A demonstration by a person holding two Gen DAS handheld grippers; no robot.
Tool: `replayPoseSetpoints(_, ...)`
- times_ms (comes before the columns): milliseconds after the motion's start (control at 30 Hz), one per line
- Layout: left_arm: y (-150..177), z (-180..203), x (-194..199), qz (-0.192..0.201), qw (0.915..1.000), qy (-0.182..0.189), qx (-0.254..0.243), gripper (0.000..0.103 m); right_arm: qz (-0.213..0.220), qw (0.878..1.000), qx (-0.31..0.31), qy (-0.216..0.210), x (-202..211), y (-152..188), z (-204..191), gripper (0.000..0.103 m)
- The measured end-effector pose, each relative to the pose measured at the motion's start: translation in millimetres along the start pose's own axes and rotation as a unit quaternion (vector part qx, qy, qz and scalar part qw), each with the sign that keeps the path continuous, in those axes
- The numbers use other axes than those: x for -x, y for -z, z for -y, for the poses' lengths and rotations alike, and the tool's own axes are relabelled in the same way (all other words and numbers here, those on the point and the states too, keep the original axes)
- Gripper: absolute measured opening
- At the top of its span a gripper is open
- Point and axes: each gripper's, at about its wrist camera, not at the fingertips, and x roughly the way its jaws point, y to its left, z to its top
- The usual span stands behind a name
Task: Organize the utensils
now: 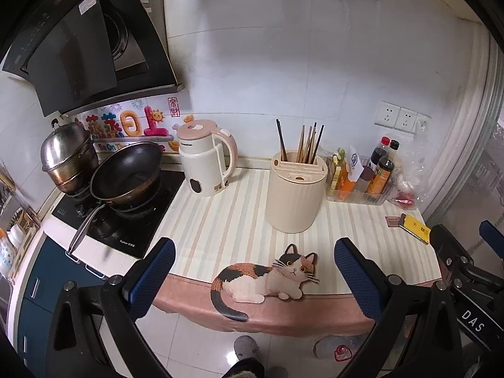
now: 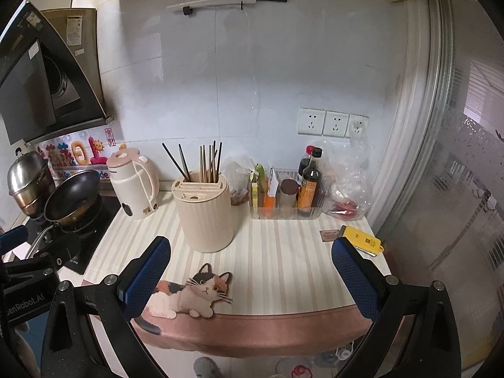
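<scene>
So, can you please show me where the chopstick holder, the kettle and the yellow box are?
chopstick holder (image 2: 206,217): right wrist view, middle of its ribbed front wall.
kettle (image 2: 132,189): right wrist view, on its cream body.
yellow box (image 2: 362,239): right wrist view, on its top face.

Lower ends of the chopsticks (image 1: 305,143) are hidden inside the utensil holder (image 1: 296,195). Contents of the clear plastic bag (image 2: 345,189) are indistinct. The steel pot (image 2: 26,182) is cut by the picture edge; the yellow card's (image 2: 362,239) print is illegible.
</scene>
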Motion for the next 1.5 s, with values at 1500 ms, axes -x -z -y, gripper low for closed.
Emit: replayPoseSetpoints(1500, 4.5, 2.5, -5.3, -0.009, 0.9998, -0.012, -0.012, 0.103, -0.010, 1.000, 0.000, -0.001, -4.2, 5.2, 2.0, 0.103)
